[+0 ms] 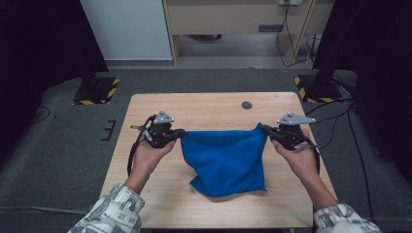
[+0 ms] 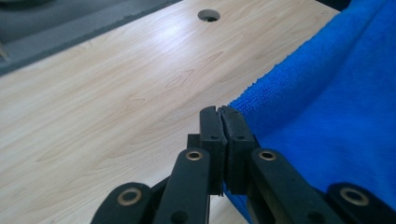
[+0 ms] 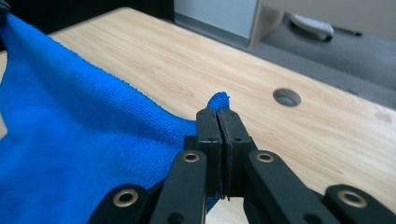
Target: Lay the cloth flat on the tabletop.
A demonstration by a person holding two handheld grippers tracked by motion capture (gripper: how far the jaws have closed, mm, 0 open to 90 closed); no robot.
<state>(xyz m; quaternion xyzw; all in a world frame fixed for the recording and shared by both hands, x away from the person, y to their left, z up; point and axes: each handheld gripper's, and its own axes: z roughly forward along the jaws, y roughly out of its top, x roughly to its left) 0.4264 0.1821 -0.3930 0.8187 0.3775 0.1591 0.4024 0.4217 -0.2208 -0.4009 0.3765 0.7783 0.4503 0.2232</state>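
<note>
Both tongs, left [image 1: 179, 132] and right [image 1: 266, 129], clamped on blue microfiber cloth [image 1: 227, 158] corners, lifted over table [image 1: 204, 109], folding apparently not yet done.

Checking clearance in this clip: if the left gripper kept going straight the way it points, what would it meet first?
Likely the blue cloth that the left gripper already clamps; beyond its jaws lies bare table, though depth is unclear.
</note>
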